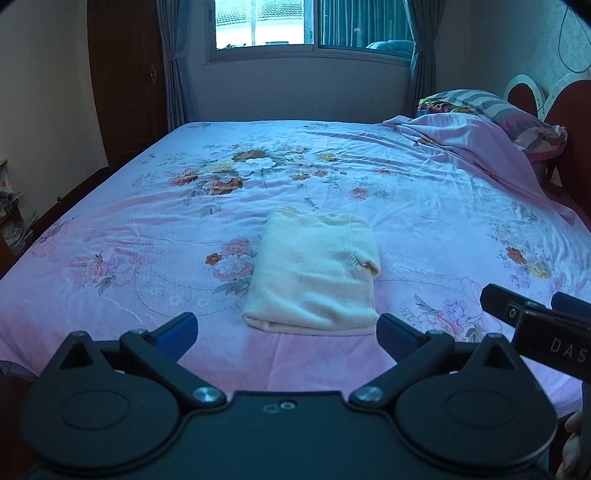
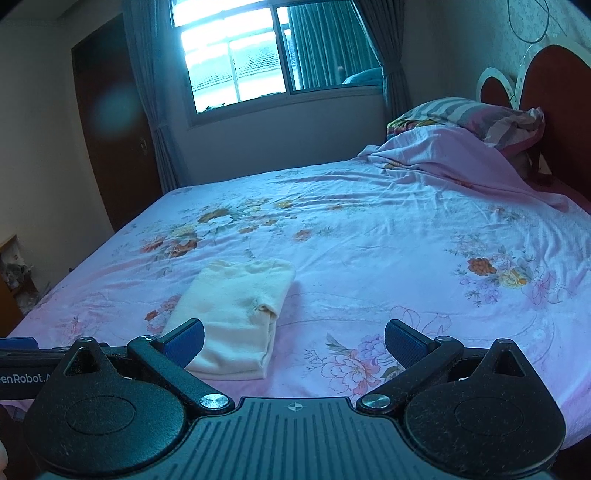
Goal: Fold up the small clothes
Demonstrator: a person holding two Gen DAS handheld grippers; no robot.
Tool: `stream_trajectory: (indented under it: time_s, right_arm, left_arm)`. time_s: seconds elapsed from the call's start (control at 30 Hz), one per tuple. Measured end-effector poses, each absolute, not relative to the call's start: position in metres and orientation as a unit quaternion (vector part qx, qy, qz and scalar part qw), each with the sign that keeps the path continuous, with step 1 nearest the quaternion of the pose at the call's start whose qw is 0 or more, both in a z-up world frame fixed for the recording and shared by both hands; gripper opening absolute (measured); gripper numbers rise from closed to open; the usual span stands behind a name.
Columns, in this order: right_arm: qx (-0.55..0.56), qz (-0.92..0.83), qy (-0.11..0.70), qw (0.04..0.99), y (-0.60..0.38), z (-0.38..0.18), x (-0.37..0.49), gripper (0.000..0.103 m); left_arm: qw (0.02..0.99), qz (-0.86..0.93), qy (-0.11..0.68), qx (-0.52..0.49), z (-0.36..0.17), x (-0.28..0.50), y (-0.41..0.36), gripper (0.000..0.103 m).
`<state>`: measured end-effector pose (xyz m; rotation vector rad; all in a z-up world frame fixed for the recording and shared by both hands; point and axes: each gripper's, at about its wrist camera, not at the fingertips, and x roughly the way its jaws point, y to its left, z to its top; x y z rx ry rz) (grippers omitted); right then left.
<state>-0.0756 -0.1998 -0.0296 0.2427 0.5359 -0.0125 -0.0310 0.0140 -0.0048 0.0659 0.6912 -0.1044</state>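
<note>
A folded cream garment (image 1: 314, 273) lies flat on the pink floral bedsheet (image 1: 147, 229), near the front edge of the bed. My left gripper (image 1: 286, 332) is open and empty, just short of the garment's near edge. My right gripper (image 2: 293, 341) is open and empty, with the garment (image 2: 232, 317) ahead to its left, partly behind the left fingertip (image 2: 184, 341). The right gripper also shows in the left wrist view (image 1: 535, 317), to the right of the garment.
A rumpled pink cover (image 1: 472, 147) and a striped floral pillow (image 1: 491, 107) lie at the headboard (image 2: 554, 96) on the right. A window with curtains (image 1: 310, 26) is behind the bed. A dark wooden door (image 1: 125, 85) stands at the left.
</note>
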Motion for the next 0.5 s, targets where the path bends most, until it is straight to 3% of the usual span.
stream_trajectory:
  time_s: [0.5]
  right_arm:
    - [0.116,-0.009,0.257,0.959,-0.2039,-0.0275,-0.0792,0.103]
  left_arm:
    - [0.94,-0.053,0.335,0.029,-0.0022,-0.0329,0.0139,0.102]
